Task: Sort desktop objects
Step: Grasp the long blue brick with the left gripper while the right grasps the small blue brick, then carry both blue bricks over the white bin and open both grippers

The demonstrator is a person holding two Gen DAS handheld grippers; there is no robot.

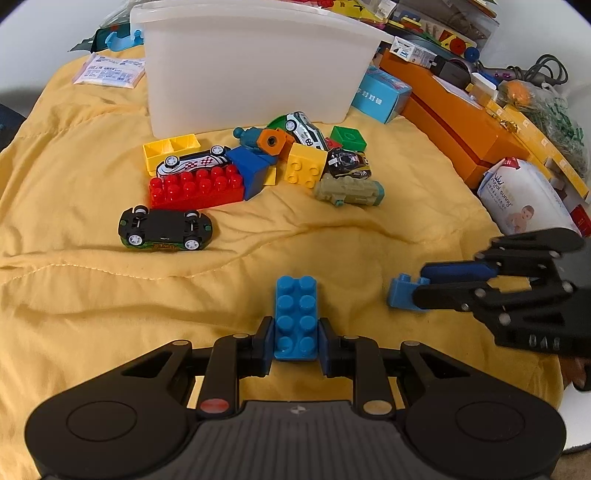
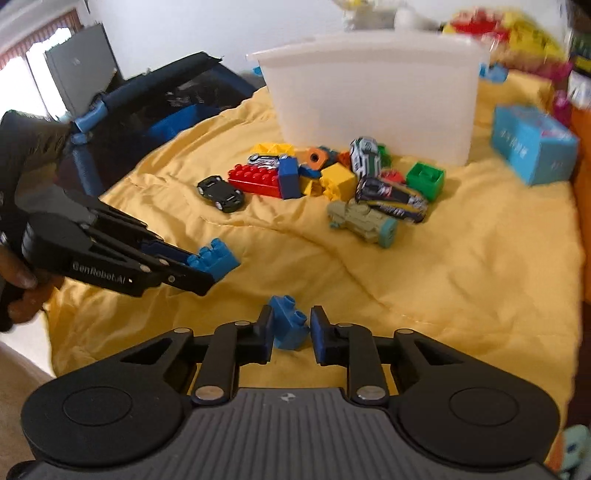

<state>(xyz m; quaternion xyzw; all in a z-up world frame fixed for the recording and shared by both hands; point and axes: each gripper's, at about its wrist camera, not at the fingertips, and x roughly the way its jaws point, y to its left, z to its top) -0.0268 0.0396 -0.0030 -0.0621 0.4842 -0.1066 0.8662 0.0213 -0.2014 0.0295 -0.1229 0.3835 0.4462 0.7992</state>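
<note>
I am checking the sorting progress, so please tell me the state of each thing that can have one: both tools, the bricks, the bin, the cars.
Left tool: shut on the long blue eight-stud brick.
Right tool: shut on the small blue two-stud brick.
White translucent plastic bin: upright, lid off.
Black toy car: flipped, wheels up.
White checkered toy car: tipped on its side against the red studded brick.

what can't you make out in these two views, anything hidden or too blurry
- Inside of the white bin: both wrist views show only its frosted outer walls, so contents are unknown.
- Shelf clutter behind the bin: motion-blurred in the right wrist view.
- Right gripper on the small blue brick: its right pad seems slightly clear, so a firm hold is unclear.
- Green disc: mostly covered by the white toy car.
</note>
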